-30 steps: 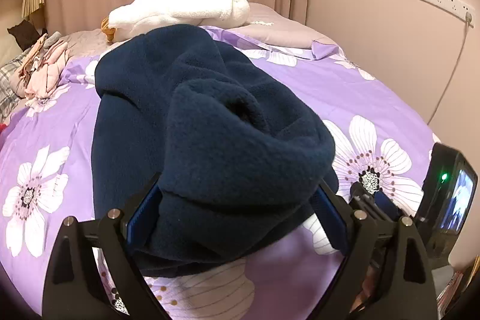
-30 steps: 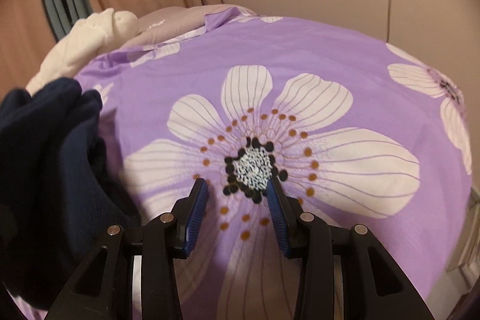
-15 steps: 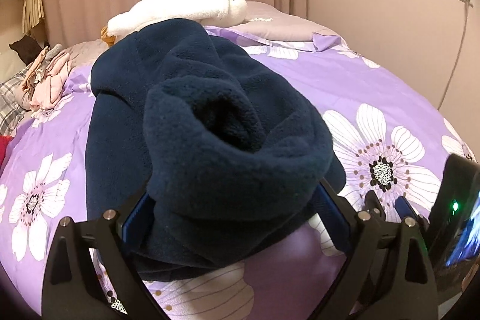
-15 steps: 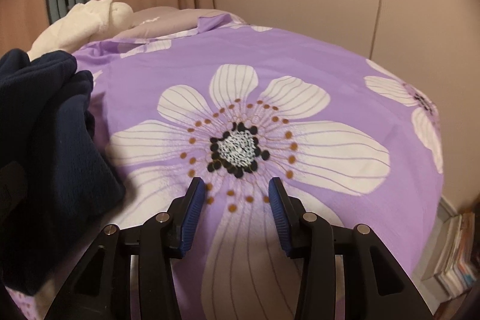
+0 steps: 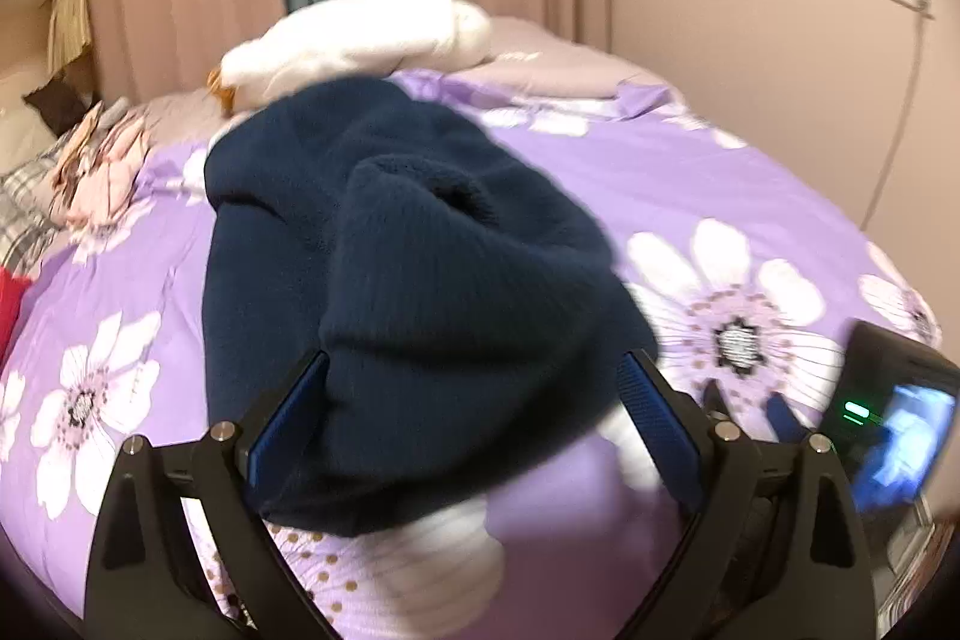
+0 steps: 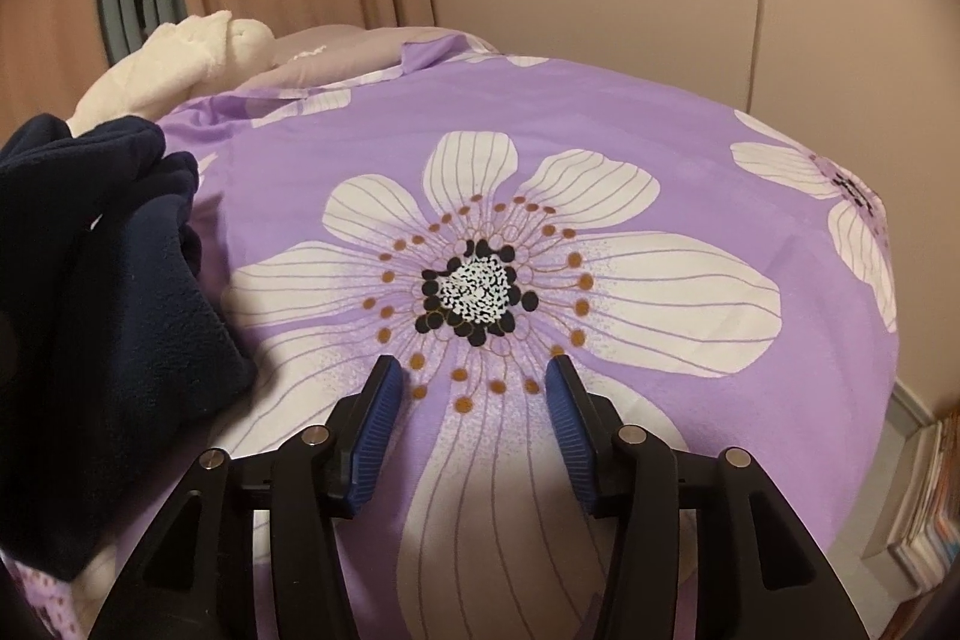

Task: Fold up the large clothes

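Left wrist view: navy fleece bunched between wide-spread tongs; right wrist view: empty tongs over the bed.
Left wrist view: the navy fleece garment (image 5: 384, 292) is seen heaped at frame centre on the purple floral bed cover (image 5: 690, 196), its near fold between the left tongs (image 5: 474, 424), which are spread wide; whether the pads press it cannot be told through the blur. If loosely held, the thick roll could slip out and unfold. Right wrist view: the right tongs (image 6: 474, 418) are seen opening, with nothing between them, only bed cover below; the garment lies at left frame, so the sheet could be pinched instead.
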Demonstrator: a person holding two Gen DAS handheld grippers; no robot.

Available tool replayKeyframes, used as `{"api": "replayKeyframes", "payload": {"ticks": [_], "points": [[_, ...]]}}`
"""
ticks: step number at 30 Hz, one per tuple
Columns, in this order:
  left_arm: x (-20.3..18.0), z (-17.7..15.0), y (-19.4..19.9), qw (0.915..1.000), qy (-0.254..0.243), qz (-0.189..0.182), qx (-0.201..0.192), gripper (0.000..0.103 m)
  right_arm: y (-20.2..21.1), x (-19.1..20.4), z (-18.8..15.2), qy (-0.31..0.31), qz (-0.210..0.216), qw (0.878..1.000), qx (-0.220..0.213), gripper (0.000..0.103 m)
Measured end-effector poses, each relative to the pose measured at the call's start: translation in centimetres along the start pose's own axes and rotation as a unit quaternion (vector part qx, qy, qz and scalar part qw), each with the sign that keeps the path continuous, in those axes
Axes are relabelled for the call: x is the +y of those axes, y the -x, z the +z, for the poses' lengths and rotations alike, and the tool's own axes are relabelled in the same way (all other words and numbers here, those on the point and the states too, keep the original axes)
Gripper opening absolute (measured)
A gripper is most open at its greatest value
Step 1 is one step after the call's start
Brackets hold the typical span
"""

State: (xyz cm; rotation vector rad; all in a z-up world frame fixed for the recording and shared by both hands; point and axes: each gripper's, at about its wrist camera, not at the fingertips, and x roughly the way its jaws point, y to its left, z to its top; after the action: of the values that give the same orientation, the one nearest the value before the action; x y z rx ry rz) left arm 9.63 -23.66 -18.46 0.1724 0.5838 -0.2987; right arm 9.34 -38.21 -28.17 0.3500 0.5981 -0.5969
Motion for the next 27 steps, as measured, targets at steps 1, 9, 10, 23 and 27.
{"api": "replayKeyframes", "payload": {"ticks": [1,9,10,23,27], "points": [[-0.1,0.0,0.8,0.9999,-0.004,-0.013,-0.004,0.095,0.0,0.1,0.0,0.0,0.001,1.0,0.0,0.051],[2.3,0.2,7.8,0.9934,0.044,-0.092,-0.052,0.096,-0.1,0.1,0.1,0.0,0.014,1.0,0.0,0.056],[3.2,0.3,8.6,0.9921,0.054,-0.095,-0.062,0.096,-0.1,0.2,0.1,0.001,0.013,1.0,0.001,0.056],[18.4,-3.2,1.4,0.9646,0.241,0.105,-0.024,0.093,1.6,0.7,1.4,0.011,0.064,0.998,-0.002,0.057],[21.5,-4.7,-0.8,0.9525,0.288,0.099,0.017,0.088,4.9,2.2,2.5,0.033,0.048,0.996,-0.061,0.067]]}}
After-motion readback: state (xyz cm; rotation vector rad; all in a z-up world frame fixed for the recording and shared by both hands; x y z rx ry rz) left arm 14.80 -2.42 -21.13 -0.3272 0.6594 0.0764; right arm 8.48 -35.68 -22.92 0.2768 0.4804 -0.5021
